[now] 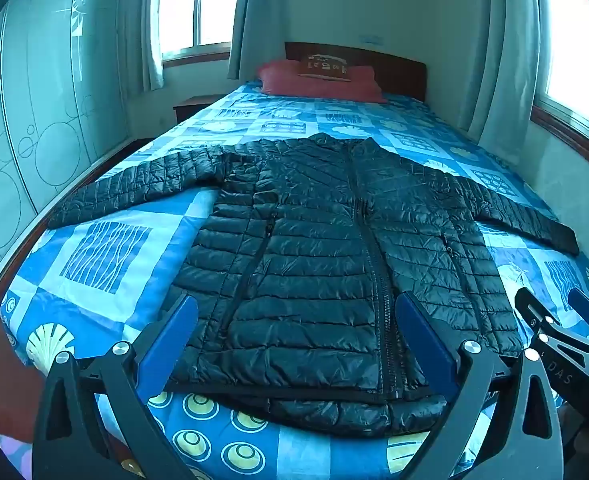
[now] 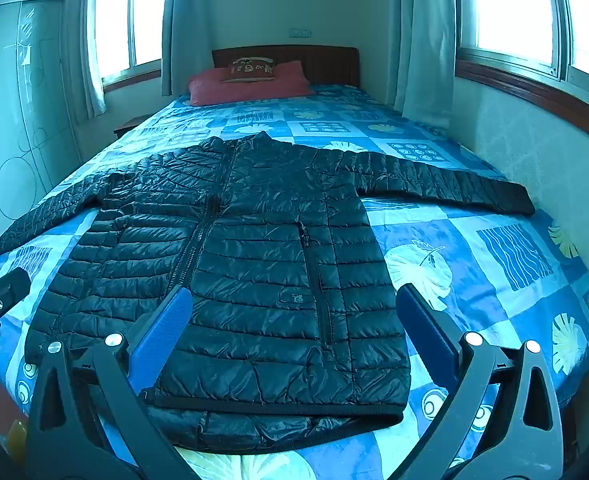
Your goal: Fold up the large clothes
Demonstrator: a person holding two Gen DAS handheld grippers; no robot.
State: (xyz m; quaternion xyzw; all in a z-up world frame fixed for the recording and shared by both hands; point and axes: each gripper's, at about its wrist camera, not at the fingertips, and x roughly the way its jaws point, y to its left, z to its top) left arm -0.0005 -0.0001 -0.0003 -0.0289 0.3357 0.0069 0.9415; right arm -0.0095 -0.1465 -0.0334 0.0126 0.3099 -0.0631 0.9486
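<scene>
Black quilted jacket (image 1: 318,248) lies flat, sleeves seemingly reaching both bed (image 1: 102,248) edges.

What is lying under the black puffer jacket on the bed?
The black puffer jacket lies spread flat, front up, on a blue patterned bedspread. Whatever is directly beneath its body and sleeves is covered and cannot be seen.

The jacket (image 1: 318,264) lies flat on the bed (image 1: 106,256), front up, its hem at the foot edge, collar toward the headboard (image 1: 394,68) and sleeves spread to both side edges. Two pillows (image 1: 318,80) lie at the head edge, the smaller on the larger. Both grippers, left (image 1: 294,340) and right (image 2: 294,336), hang over the hem.
</scene>
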